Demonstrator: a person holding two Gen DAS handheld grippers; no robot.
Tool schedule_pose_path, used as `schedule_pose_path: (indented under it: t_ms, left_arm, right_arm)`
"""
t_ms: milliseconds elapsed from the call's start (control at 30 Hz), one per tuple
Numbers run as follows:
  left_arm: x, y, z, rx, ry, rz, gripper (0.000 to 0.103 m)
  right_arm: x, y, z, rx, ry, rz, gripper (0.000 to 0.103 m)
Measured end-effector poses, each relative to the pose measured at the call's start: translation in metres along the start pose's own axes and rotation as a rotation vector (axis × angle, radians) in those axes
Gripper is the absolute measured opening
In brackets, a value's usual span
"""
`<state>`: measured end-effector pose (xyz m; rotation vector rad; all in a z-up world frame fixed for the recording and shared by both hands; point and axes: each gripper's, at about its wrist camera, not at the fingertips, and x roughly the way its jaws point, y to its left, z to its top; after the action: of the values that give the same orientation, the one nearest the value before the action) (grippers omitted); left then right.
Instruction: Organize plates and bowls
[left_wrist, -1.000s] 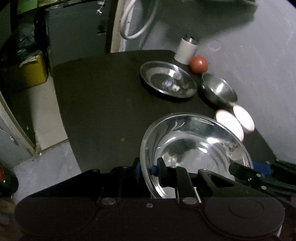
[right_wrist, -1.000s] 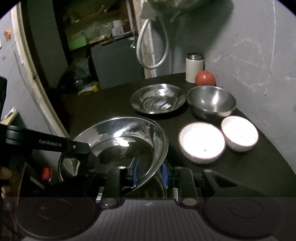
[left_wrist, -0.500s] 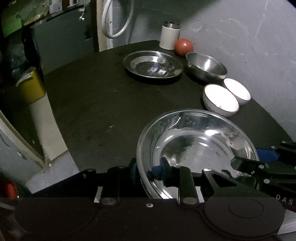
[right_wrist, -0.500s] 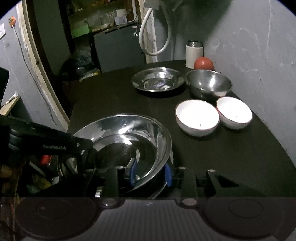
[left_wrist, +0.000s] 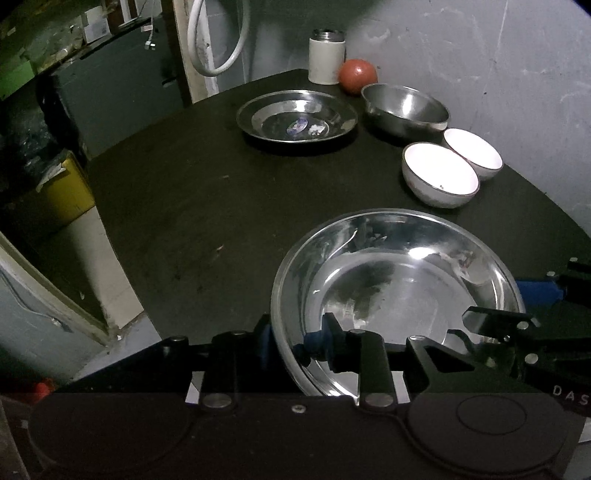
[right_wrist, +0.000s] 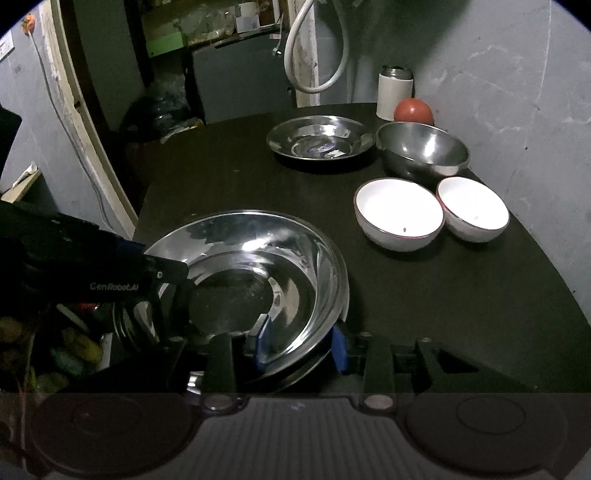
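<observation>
A large steel plate (left_wrist: 399, 291) (right_wrist: 258, 266) is held at the near edge of the dark table (left_wrist: 207, 206). My left gripper (left_wrist: 291, 345) is shut on its left rim. My right gripper (right_wrist: 299, 349) is shut on its right rim. Each gripper shows in the other's view, the right one (left_wrist: 517, 332) and the left one (right_wrist: 110, 280). Far back lie a smaller steel plate (left_wrist: 297, 120) (right_wrist: 319, 142), a steel bowl (left_wrist: 404, 107) (right_wrist: 423, 151) and two white bowls (left_wrist: 439, 179) (left_wrist: 474, 151) (right_wrist: 399, 212) (right_wrist: 472, 206).
A white canister (left_wrist: 327, 55) (right_wrist: 394, 92) and a red ball (left_wrist: 358, 75) (right_wrist: 413, 110) stand at the table's back edge by the grey wall. A white hose (right_wrist: 314, 48) hangs behind. A yellow box (left_wrist: 62, 188) sits on the floor left of the table.
Both grippers have drawn back toward the near table edge with the large plate held between them. The far dishes look smaller and farther in both views.
</observation>
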<state>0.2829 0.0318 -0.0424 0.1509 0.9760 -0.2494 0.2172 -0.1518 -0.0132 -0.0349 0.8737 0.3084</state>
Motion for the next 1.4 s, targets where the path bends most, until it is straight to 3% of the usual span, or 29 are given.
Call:
schedule_pose_path:
  t_ms: [933,1067,1267,1400]
  left_arm:
    - [0.009,0.003,0.000,-0.019,0.041,-0.016,0.031]
    - [0.011,0.004,0.002,-0.023,0.042,-0.016,0.033]
    - [0.013,0.010,0.003,-0.036,0.039,-0.016,0.039]
    - [0.012,0.016,0.006,-0.049,0.025,-0.015,0.054]
  right_arm:
    - [0.007,0.017,0.000,-0.105,0.021,-0.050,0.054]
    - [0.009,0.017,0.000,-0.107,0.023,-0.054,0.060]
    - [0.014,0.014,0.000,-0.090,0.045,-0.051,0.061]
    - [0.015,0.012,0.001,-0.087,0.041,-0.048,0.071]
